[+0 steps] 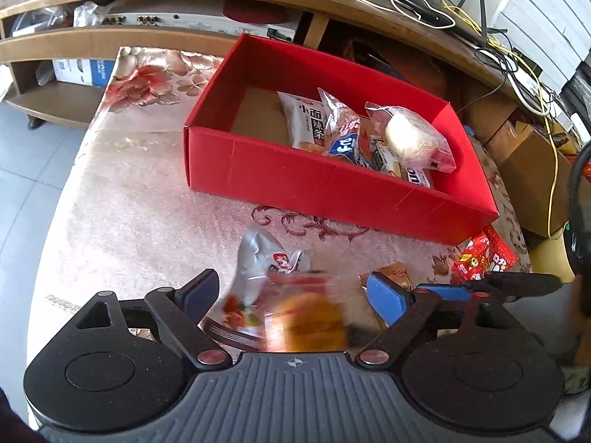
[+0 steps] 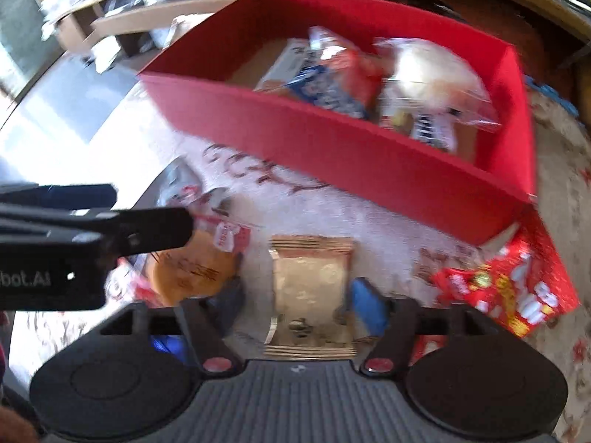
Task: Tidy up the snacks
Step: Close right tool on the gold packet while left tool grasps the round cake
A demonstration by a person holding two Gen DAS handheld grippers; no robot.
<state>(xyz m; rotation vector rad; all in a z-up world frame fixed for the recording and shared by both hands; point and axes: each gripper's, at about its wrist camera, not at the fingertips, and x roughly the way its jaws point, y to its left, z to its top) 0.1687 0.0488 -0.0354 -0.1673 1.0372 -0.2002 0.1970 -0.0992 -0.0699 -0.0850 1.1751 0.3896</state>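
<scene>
Red box (image 1: 295, 181) sits on the floral tablecloth (image 1: 129, 203), open top, far side toward the wooden shelf unit (image 1: 147, 40). Left part of the box floor is bare cardboard. Contents pile toward the right, left to right: white packet with Chinese print (image 1: 303, 118), blue-and-red bag (image 1: 345, 140), clear wrapper with a pale round bun (image 1: 410, 136) on top, more packs under it I can't identify.

Left gripper (image 1: 291, 291): jaws wide apart, pads not pressing anything. Between them, blurred, an orange bun in a clear red-printed wrapper (image 1: 306, 317); just beyond it a crumpled silver packet (image 1: 258, 262). Both lie on the cloth, near side of the box.

Right gripper (image 2: 295, 302): jaws stand wide. A tan foil packet (image 2: 312, 288) lies flat on the cloth between the fingers; frame is blurred, no pad looks to be touching it. Left gripper pokes in from the left in that view, over the orange bun.

Red snack bag (image 2: 509, 284) lies on the cloth right of the right gripper, by the box's near right corner.
</scene>
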